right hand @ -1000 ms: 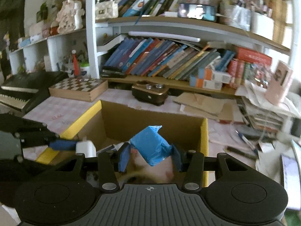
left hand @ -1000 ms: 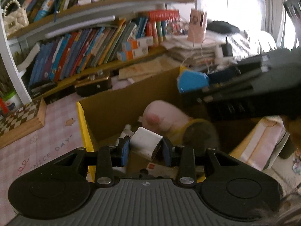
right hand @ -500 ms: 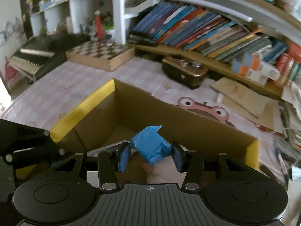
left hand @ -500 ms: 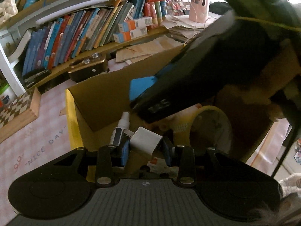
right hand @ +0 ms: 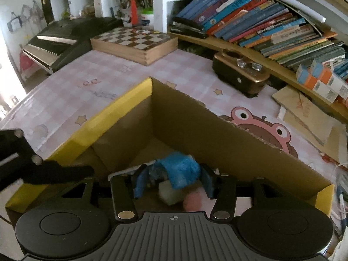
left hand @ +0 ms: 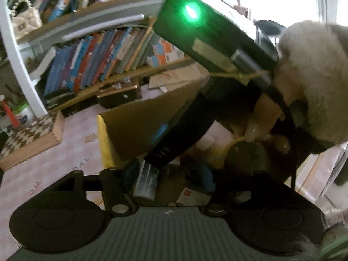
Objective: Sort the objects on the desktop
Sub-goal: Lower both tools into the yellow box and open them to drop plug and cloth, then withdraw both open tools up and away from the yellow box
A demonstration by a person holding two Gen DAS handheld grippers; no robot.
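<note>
Over the cardboard box (right hand: 217, 130), both grippers let go at once. At lower left of the left wrist view, the left gripper (left hand: 167, 178), which a second ago pinched a white block, spreads its jaws with nothing clearly between them; that block (right hand: 169, 192) now lies on the box floor. At centre of the right wrist view, the right gripper (right hand: 173, 179) is opening around the blue packet (right hand: 181, 169), which hangs loose between the pads. Both items count as sorted, by this reading. The right gripper's black body crosses the left view, crowding the box; a chessboard (right hand: 134, 41) and books (right hand: 261, 21) lie beyond.
</note>
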